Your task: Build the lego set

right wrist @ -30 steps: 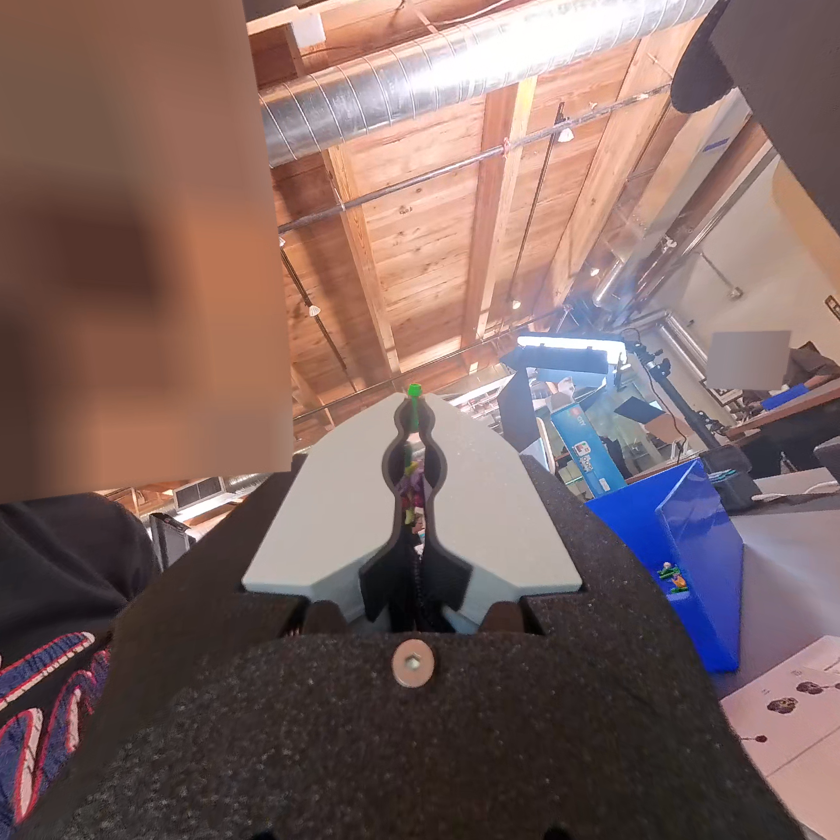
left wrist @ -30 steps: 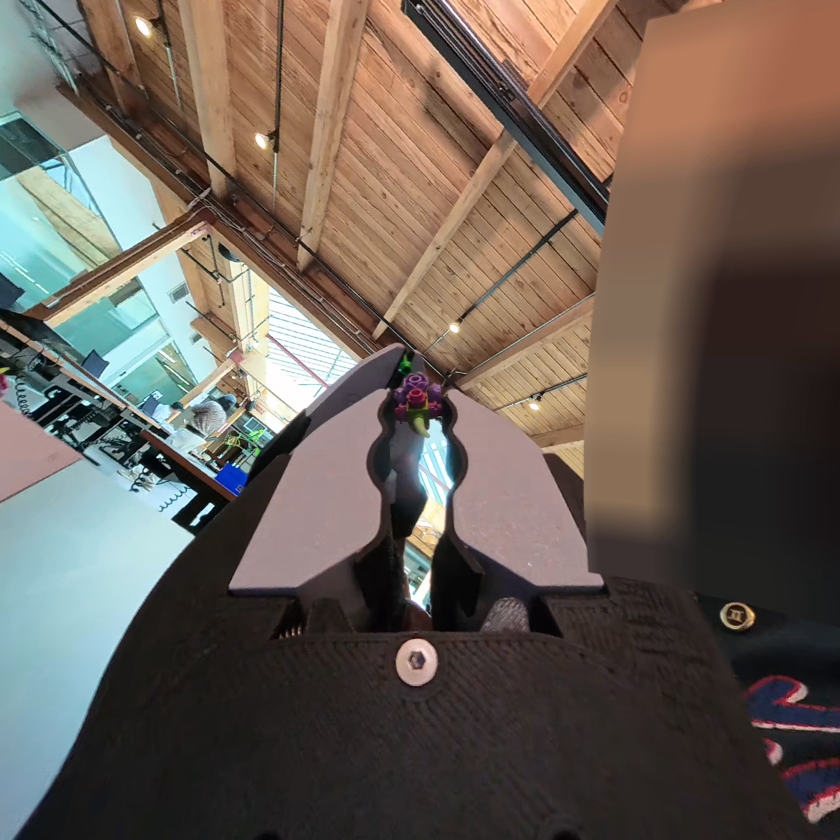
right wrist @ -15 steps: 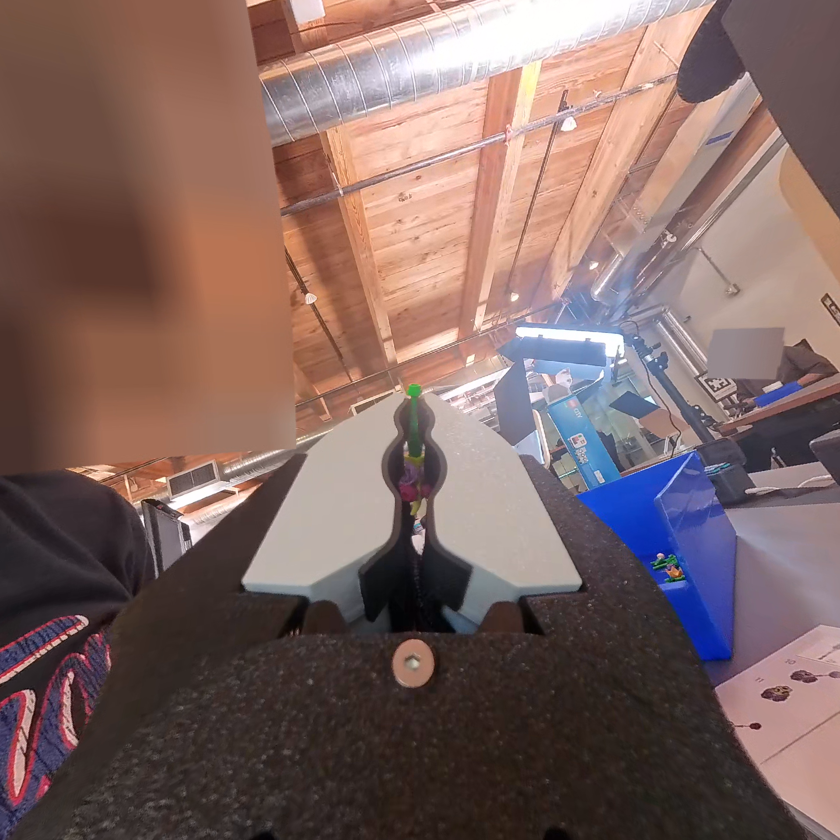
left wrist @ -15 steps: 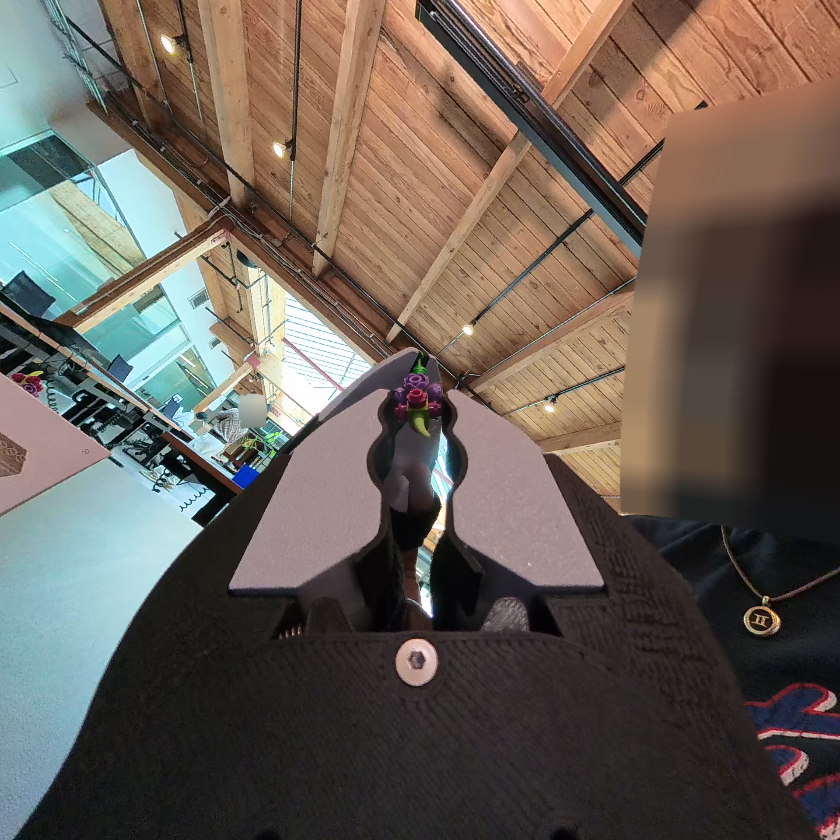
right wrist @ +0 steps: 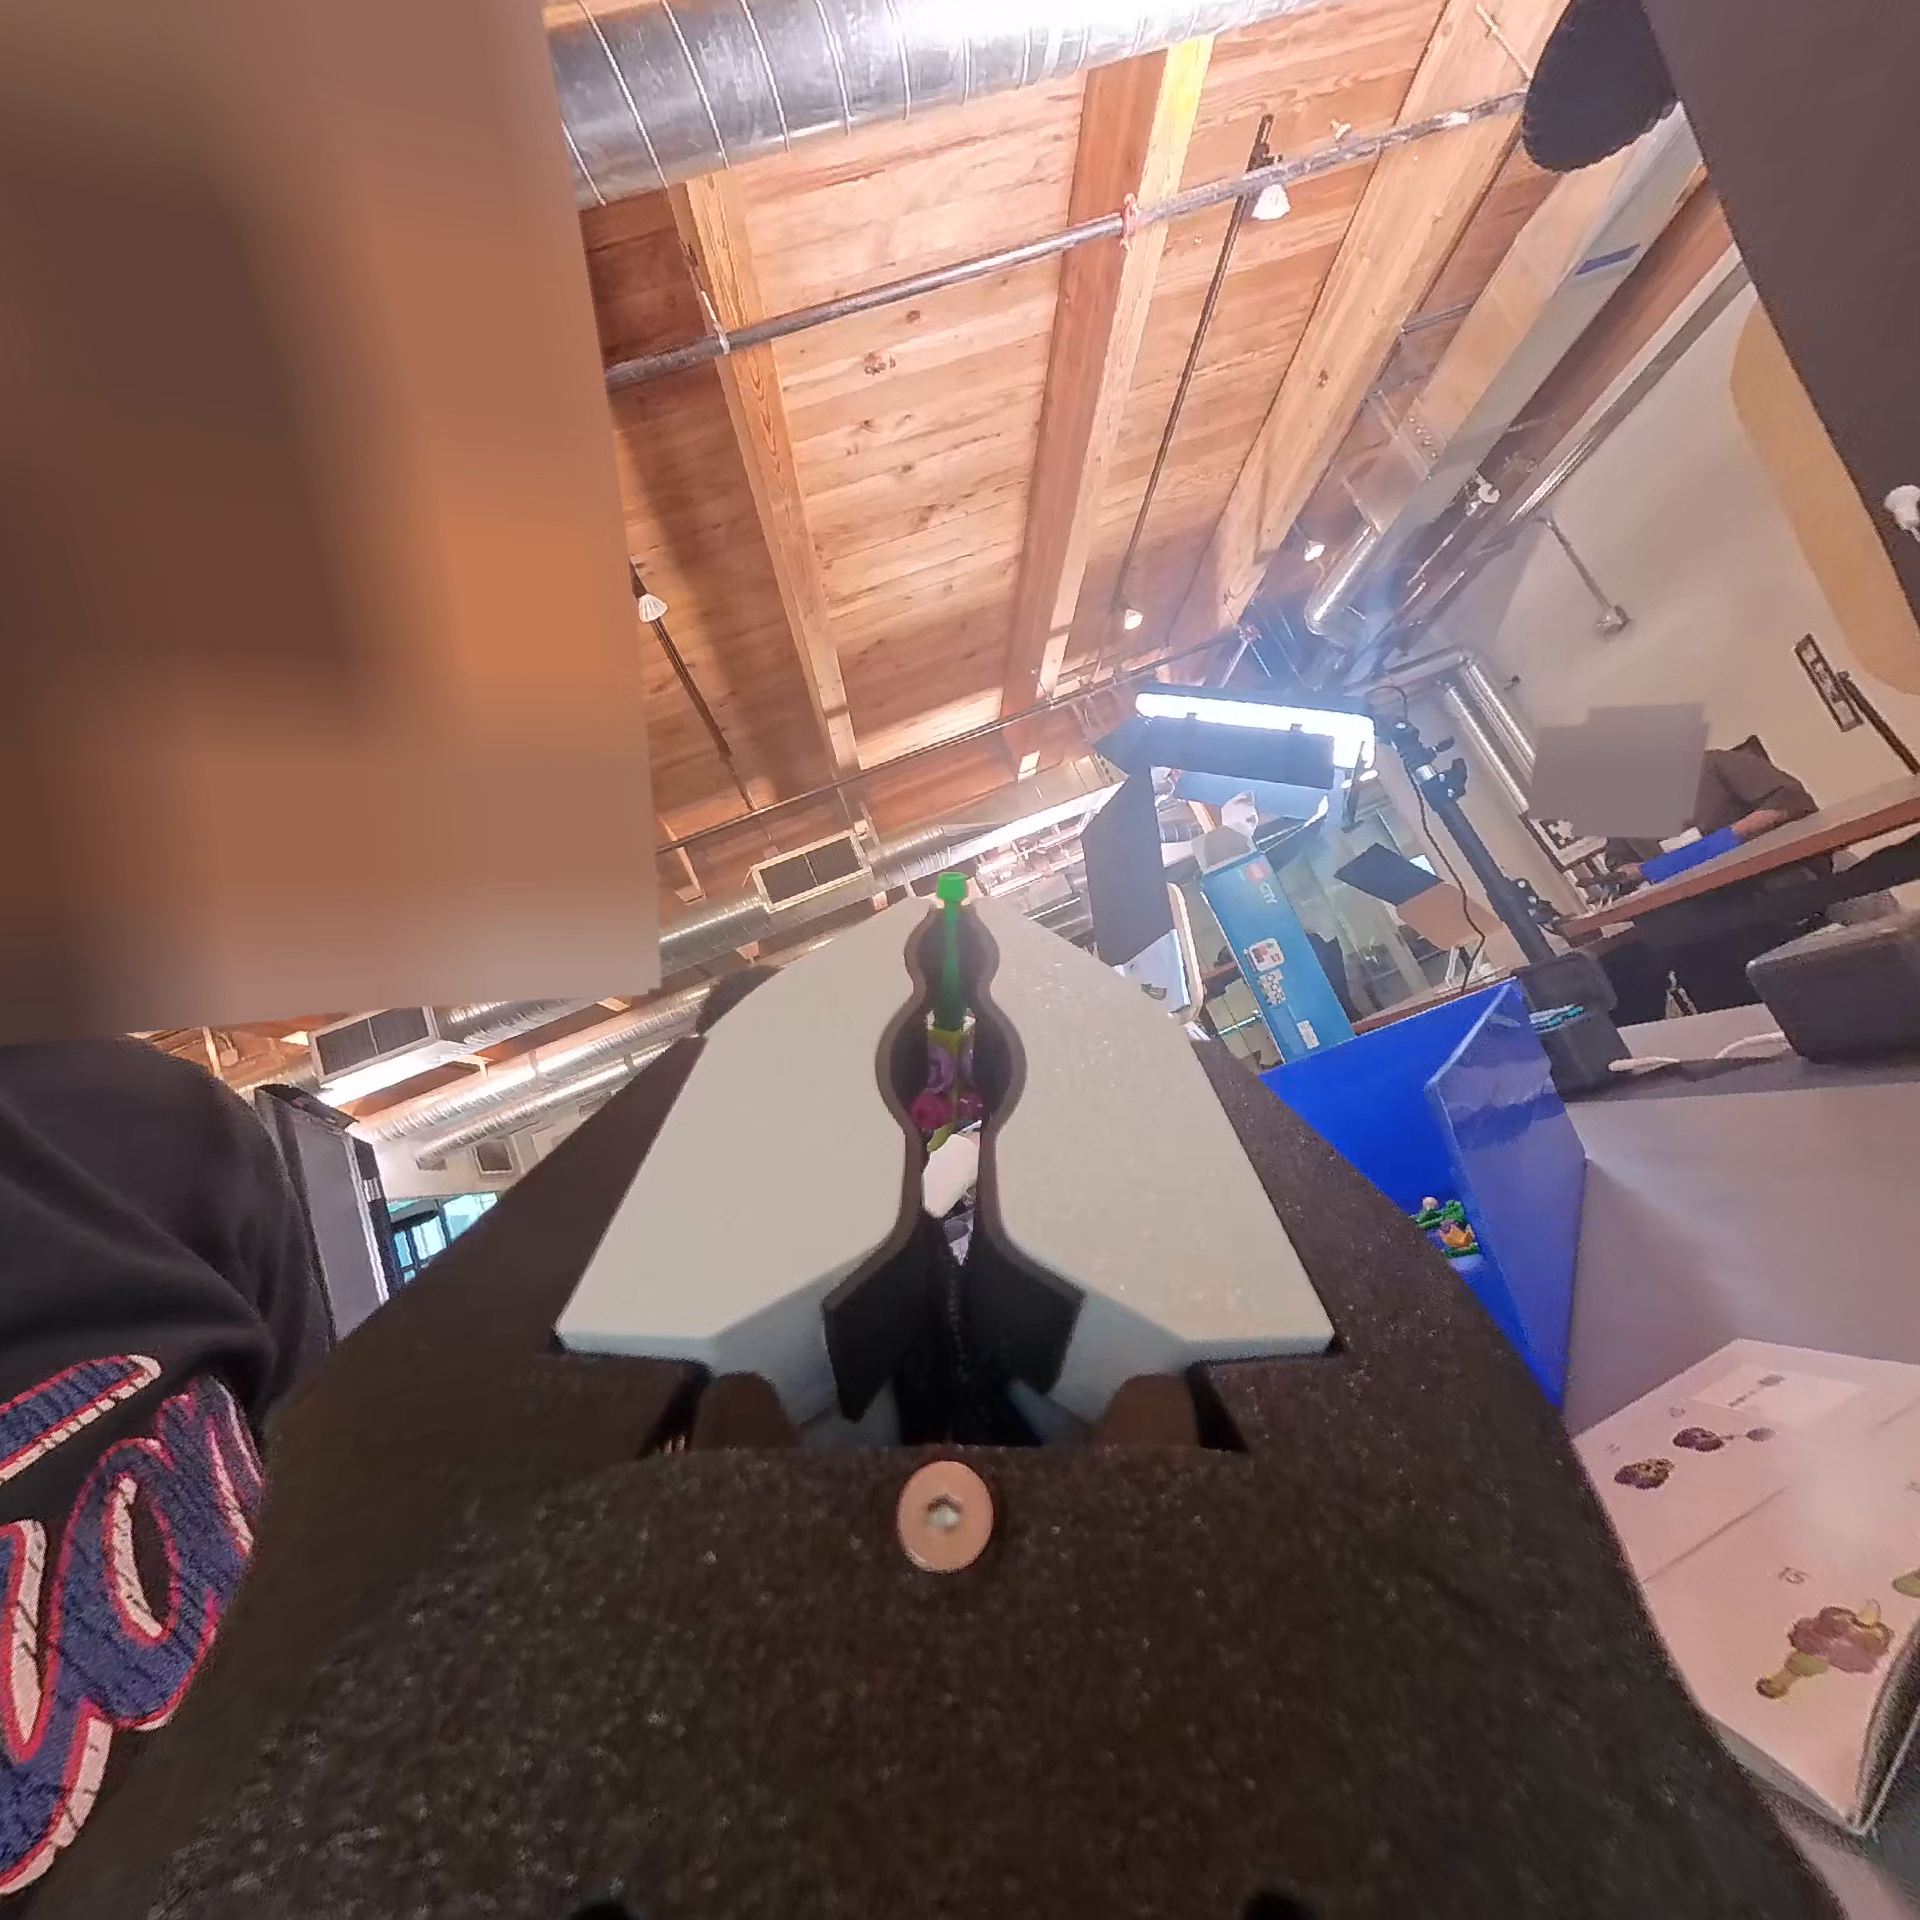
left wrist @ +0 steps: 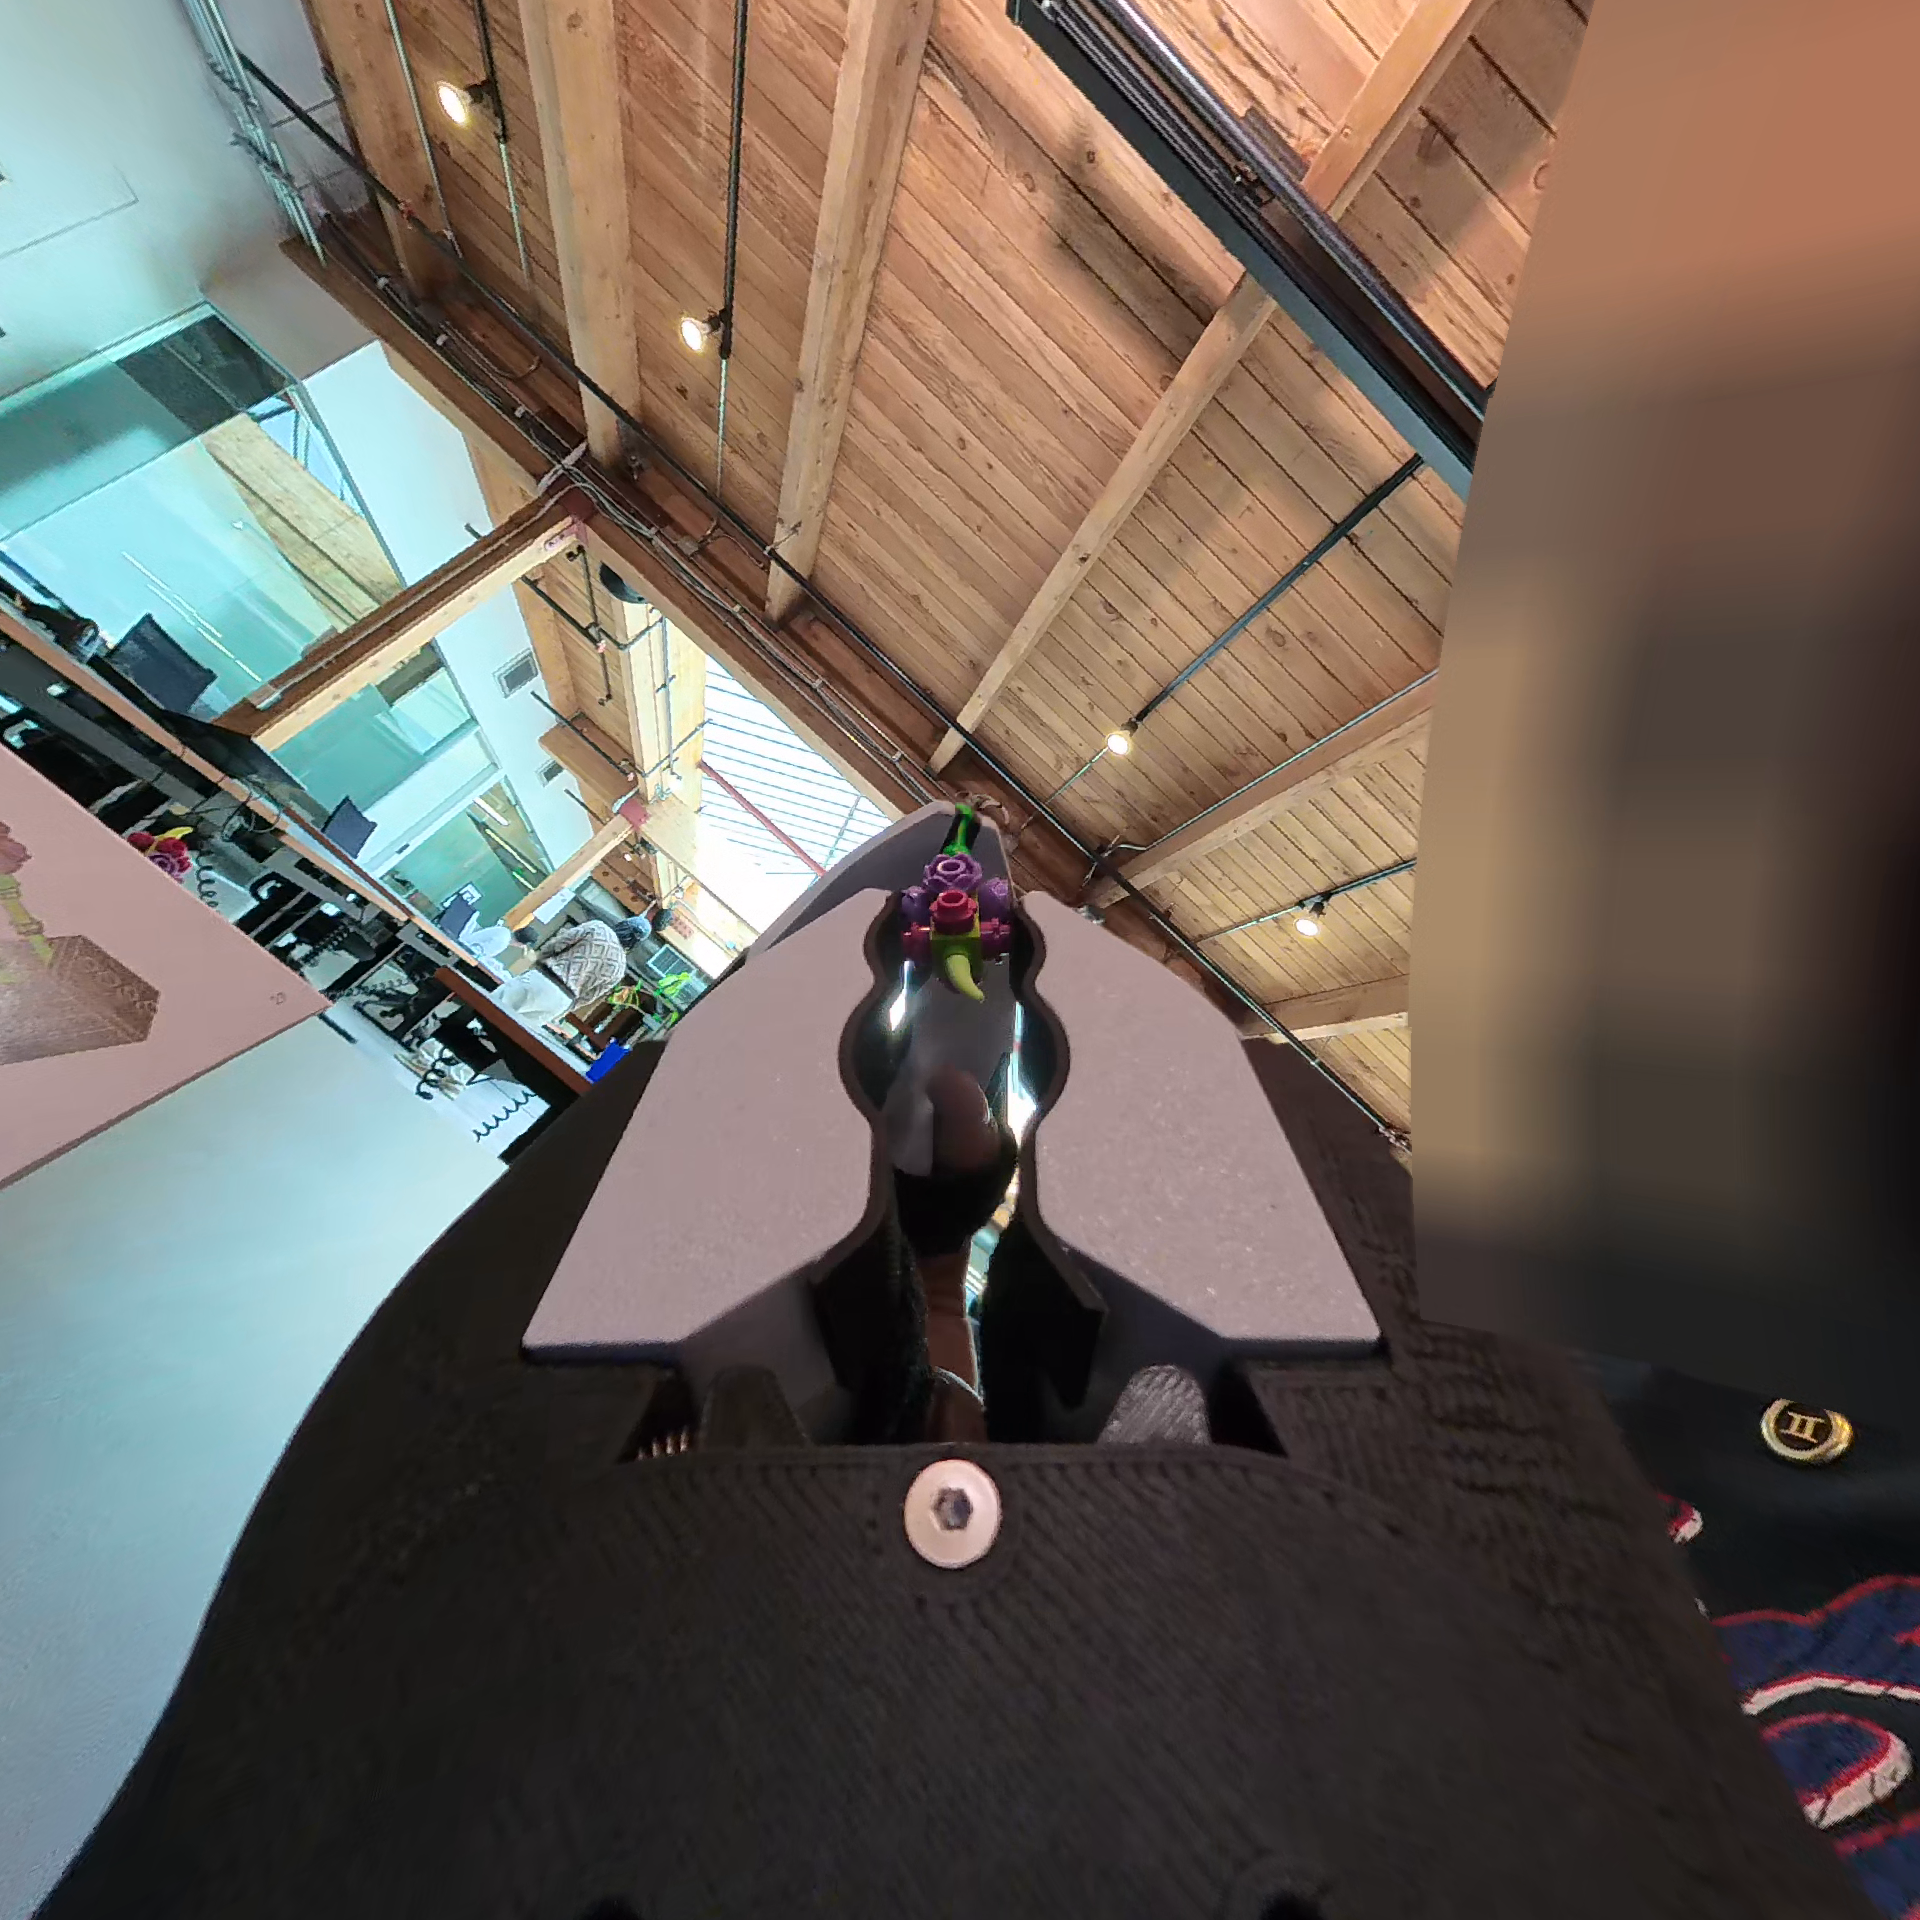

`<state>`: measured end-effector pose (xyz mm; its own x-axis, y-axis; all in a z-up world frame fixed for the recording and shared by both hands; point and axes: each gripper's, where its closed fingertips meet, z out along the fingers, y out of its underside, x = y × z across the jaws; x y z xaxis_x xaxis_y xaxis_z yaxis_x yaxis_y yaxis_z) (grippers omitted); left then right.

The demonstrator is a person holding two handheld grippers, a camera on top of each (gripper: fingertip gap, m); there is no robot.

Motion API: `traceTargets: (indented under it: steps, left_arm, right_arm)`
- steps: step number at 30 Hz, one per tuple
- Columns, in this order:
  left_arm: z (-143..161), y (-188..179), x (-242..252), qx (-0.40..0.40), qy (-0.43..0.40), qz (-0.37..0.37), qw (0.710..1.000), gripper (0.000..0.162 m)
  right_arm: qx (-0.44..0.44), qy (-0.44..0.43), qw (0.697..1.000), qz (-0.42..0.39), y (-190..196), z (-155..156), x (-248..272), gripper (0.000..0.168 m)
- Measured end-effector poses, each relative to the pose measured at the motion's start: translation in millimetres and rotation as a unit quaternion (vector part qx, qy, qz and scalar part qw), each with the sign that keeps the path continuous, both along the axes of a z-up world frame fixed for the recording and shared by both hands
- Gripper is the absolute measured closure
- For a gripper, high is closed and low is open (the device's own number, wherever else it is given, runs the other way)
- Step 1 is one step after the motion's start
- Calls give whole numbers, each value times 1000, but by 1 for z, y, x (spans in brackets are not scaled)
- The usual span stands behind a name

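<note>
Shift: both views tipped slightly downward; booklet (right wrist: 1766, 1538) shows more.
Right gripper (right wrist: 951, 914): clamped on green stem (right wrist: 950, 961), raised for inspection.
Left gripper (left wrist: 956, 914): closed on flower cluster (left wrist: 951, 920), steadied for joining.

I am looking up at a wooden plank ceiling (left wrist: 1039, 436) with beams running across it and small spotlights (left wrist: 694, 332) glowing. A silver duct (right wrist: 831, 94) is running overhead in the right wrist view. A studio light panel (right wrist: 1236, 732) is shining on a stand, and a dark sweater (right wrist: 114, 1299) is filling the lower left.
</note>
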<state>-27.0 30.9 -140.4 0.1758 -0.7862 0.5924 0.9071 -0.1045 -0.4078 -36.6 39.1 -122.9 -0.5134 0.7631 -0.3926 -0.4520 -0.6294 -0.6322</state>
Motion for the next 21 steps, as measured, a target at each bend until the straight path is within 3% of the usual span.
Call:
traceTargets:
  steps: [21]
  left_arm:
    - [-4, 1, 1, -9, 17, 11, 1000, 143]
  right_arm:
    - [7, -14, 1000, -12, -1, -6, 1, 165]
